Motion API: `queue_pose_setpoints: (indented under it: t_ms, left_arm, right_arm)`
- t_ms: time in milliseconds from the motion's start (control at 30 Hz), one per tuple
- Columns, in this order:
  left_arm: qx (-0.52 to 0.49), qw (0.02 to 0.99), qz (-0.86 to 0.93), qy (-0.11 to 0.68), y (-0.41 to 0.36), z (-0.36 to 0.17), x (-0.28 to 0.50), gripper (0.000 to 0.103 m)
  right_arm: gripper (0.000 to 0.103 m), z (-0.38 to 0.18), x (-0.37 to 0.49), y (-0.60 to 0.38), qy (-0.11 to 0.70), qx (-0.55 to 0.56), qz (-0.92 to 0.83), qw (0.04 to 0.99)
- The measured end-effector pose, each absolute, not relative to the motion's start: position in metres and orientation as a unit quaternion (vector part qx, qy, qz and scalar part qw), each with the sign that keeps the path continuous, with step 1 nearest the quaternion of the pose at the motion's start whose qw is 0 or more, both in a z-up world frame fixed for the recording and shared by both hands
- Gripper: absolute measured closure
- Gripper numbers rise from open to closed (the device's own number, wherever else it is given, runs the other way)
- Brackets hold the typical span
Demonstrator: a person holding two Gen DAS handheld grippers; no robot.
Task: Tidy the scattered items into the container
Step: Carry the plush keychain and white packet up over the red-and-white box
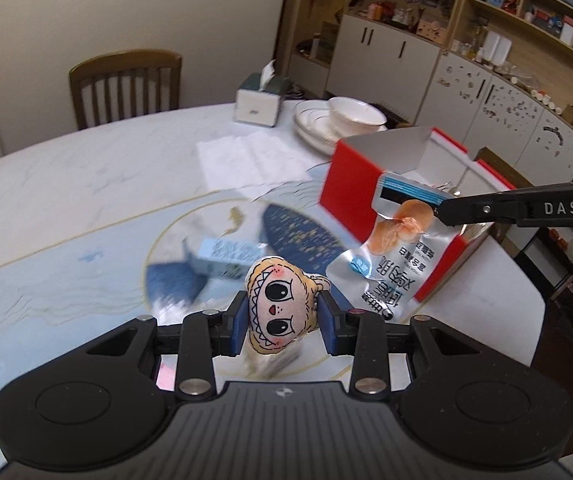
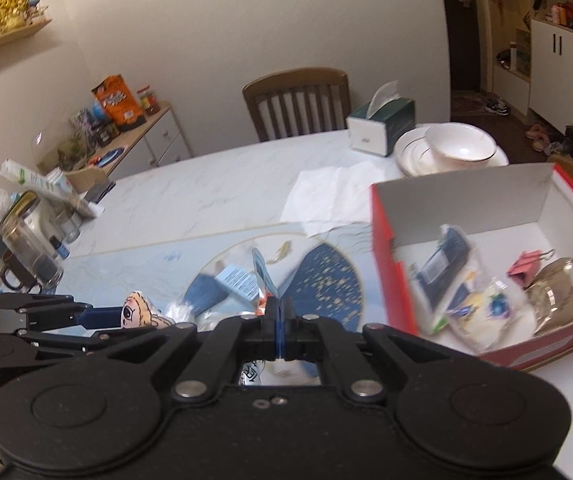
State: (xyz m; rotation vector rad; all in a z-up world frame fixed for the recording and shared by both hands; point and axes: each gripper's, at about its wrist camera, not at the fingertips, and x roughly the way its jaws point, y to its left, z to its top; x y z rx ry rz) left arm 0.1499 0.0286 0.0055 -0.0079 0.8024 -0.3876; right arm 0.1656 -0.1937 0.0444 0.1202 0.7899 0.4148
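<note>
My left gripper pinches the plush doll above the table, my right gripper clamps the silver snack packet before the red box, whose clutter only the right wrist view shows.

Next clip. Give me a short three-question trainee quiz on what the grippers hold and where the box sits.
1. True or false: the left gripper is empty.
2. What hangs from the right gripper? A) tissue box B) silver snack pouch C) bowl
3. Fill in: the red box already holds several items, including a pink ____ clip.

Key
1. False: its jaws are closed on the plush doll head.
2. B: the silver snack pouch hangs pinched at one edge, in front of the box.
3. Binder: the pink binder clip lies near the box's far right side.
</note>
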Motion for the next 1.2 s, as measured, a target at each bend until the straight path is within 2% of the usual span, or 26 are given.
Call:
queue_pose_setpoints:
  t_ms: [467, 1200]
  left_arm:
    - [0.029, 0.908, -0.227, 0.352, -0.054, 0.033, 0.179, 0.069]
    - [0.089, 0.888, -0.274, 0.359, -0.187, 0.029, 0.217, 0.069]
  right_arm:
    - [0.103, 0.077, 0.189, -0.277, 0.337, 0.060, 0.162, 0.925]
    - [0.103, 0.060, 0.219, -0.375, 0.344, 0.047, 0.123, 0.930]
